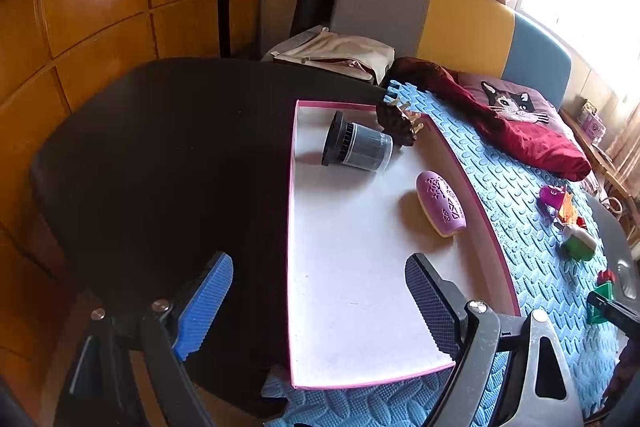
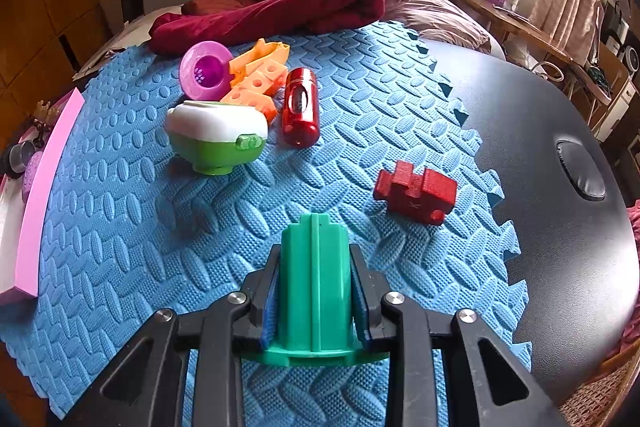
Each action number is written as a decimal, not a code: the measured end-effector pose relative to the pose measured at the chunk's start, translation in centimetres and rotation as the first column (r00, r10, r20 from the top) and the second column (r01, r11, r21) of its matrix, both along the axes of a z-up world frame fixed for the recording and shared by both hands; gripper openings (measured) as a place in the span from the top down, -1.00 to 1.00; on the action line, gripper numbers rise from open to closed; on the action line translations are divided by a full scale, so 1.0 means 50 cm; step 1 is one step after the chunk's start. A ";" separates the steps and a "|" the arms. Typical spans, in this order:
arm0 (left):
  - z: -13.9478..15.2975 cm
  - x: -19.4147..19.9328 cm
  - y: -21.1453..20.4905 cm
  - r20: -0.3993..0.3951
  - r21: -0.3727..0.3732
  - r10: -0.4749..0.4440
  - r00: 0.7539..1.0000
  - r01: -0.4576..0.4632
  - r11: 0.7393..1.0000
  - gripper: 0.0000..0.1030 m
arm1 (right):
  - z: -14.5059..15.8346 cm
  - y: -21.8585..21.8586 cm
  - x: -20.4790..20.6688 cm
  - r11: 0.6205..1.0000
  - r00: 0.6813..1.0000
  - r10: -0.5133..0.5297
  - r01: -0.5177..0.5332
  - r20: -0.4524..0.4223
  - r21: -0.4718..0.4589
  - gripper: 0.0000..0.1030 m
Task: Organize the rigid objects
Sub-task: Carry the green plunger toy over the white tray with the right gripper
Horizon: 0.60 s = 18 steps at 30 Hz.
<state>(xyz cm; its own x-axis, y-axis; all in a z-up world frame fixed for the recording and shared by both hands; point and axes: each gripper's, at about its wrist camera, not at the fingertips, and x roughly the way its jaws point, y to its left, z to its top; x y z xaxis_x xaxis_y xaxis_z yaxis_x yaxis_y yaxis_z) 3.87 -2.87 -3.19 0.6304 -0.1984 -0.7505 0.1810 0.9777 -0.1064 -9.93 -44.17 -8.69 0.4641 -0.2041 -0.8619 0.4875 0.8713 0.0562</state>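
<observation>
Judging by the layout, sorting is partly done: the pink tray (image 1: 294, 247) ahead of the spread, empty left gripper (image 1: 320, 303) holds three items, the right gripper (image 2: 316, 301) clamps a green block (image 2: 316, 283), and five toys remain beyond it.

Wrist views — shared blue mat (image 1: 520, 227)
</observation>
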 end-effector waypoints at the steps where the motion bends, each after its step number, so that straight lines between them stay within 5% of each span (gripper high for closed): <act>1: 0.000 0.000 0.003 -0.001 -0.002 0.001 1.000 -0.001 1.000 -0.73 | 0.001 0.003 0.001 1.000 1.000 0.005 -0.005 0.004 0.024 0.43; 12: -0.011 -0.006 0.053 -0.010 -0.003 0.058 0.998 -0.058 0.998 -0.74 | 0.031 0.108 0.054 0.983 0.988 0.132 -0.141 0.082 0.114 0.43; 18: -0.008 -0.008 0.080 -0.006 -0.013 0.100 0.995 -0.100 0.995 -0.74 | 0.108 0.244 0.137 0.926 0.924 0.336 -0.360 0.184 0.113 0.43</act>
<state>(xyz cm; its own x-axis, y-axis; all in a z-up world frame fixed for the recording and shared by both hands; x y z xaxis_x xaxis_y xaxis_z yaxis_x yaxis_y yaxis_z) 3.49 1.12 -3.61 0.6437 -0.1448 -0.7515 0.0819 0.9893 -0.1205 -3.08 -31.99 -3.30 0.6161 0.1139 -0.7794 0.1295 0.9614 0.2429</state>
